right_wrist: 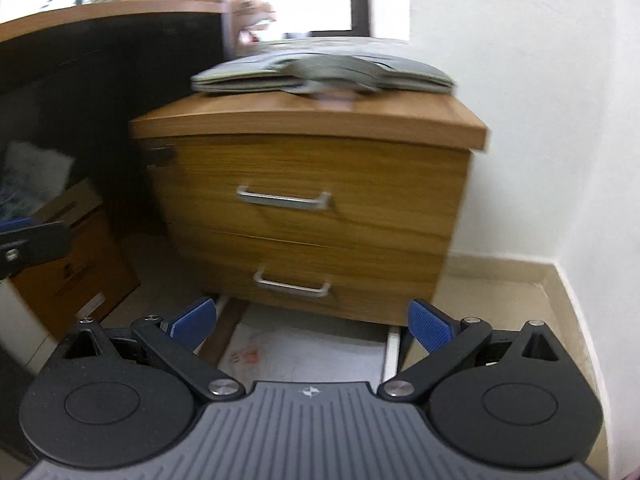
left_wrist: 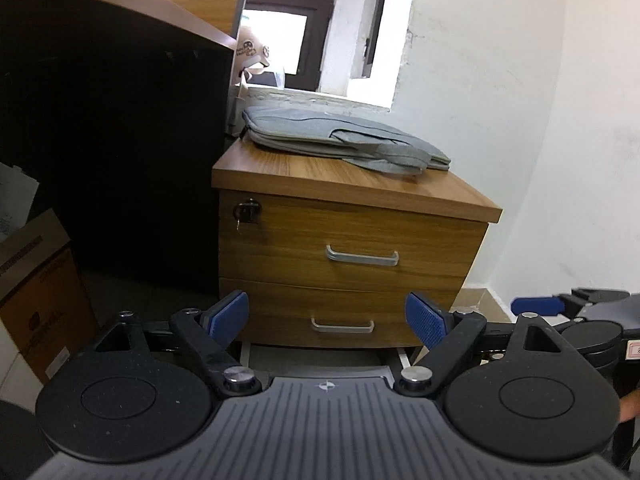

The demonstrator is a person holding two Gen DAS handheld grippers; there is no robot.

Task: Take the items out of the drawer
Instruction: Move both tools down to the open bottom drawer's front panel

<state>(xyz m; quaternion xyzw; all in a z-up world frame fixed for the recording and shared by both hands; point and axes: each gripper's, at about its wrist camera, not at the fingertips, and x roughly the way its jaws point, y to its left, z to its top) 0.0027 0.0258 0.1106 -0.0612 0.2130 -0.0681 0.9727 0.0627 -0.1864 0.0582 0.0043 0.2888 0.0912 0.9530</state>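
Observation:
A small wooden cabinet (left_wrist: 352,220) (right_wrist: 312,184) with two shut drawers stands against the white wall. The upper drawer has a silver handle (left_wrist: 362,256) (right_wrist: 284,198), and so does the lower drawer (left_wrist: 342,325) (right_wrist: 294,286). A key sits in a lock (left_wrist: 247,212) at the top left of the front. My left gripper (left_wrist: 326,316) is open, short of the cabinet, with the lower handle showing between its blue pads. My right gripper (right_wrist: 312,322) is open wide, low in front of the lower drawer, empty. Its blue finger (left_wrist: 538,305) shows at the right of the left wrist view.
A grey laptop sleeve (left_wrist: 344,140) (right_wrist: 324,72) lies on the cabinet top. A dark desk side panel (left_wrist: 112,152) stands left of the cabinet, with cardboard boxes (left_wrist: 40,304) (right_wrist: 76,264) on the floor. The wall corner (right_wrist: 560,264) closes the right side. A window is behind.

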